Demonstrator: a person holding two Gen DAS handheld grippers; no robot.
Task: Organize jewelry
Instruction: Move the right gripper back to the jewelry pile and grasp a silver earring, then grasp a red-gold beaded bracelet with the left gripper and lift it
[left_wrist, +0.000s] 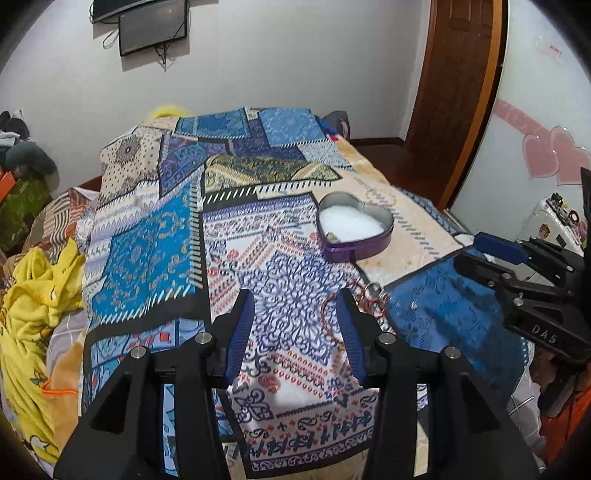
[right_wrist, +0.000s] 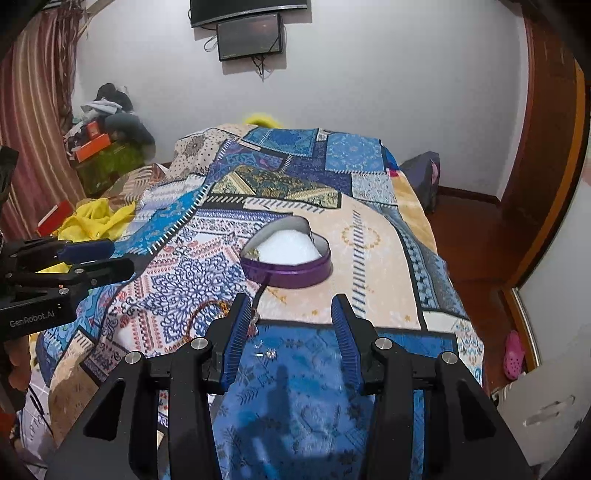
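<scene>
Heart tin: glossy purple metal wall, shiny bare inside, white fluffy padding. Bedspread: matt printed cloth, soft, wrinkled. Gripper fingers: ribbed blue pads on matt black plastic w/ metal pins. Door: glossy varnished wood

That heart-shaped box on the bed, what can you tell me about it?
The heart-shaped box is a shallow tin, purple outside, shiny silver inside, with no lid on. White padding fills most of it, and something small lies near one edge, too small to identify. It sits flat on the patterned blanket, beyond both grippers; neither touches it.
</scene>
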